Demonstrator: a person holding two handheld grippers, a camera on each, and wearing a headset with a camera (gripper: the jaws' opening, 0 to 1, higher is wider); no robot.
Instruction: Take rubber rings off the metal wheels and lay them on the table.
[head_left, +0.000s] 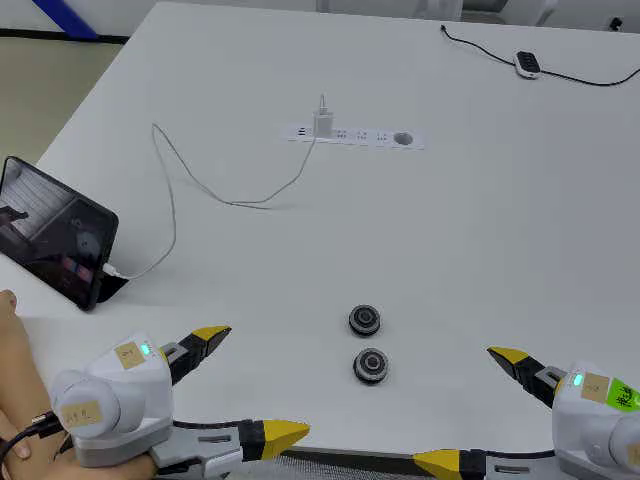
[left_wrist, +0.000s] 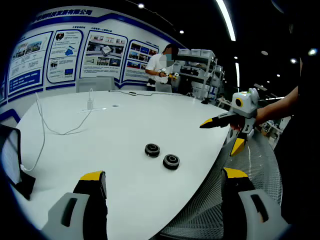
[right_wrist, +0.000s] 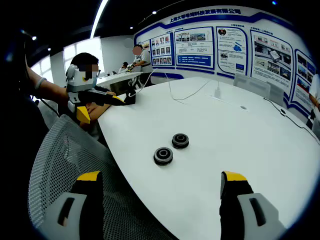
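My left fingers (head_left: 210, 334) stand wide apart and hold nothing, hovering over the near left edge of the white bench (head_left: 450, 230). My right fingers (head_left: 508, 356) are spread just as wide, also empty, at the near right edge. Between them, well apart from both, two metal wheels lie flat on the bench, the farther wheel (head_left: 365, 320) just beside the nearer wheel (head_left: 371, 366), both dark around the rim. A tablet (head_left: 55, 240) leans at the left, and a power strip (head_left: 355, 135) lies farther back.
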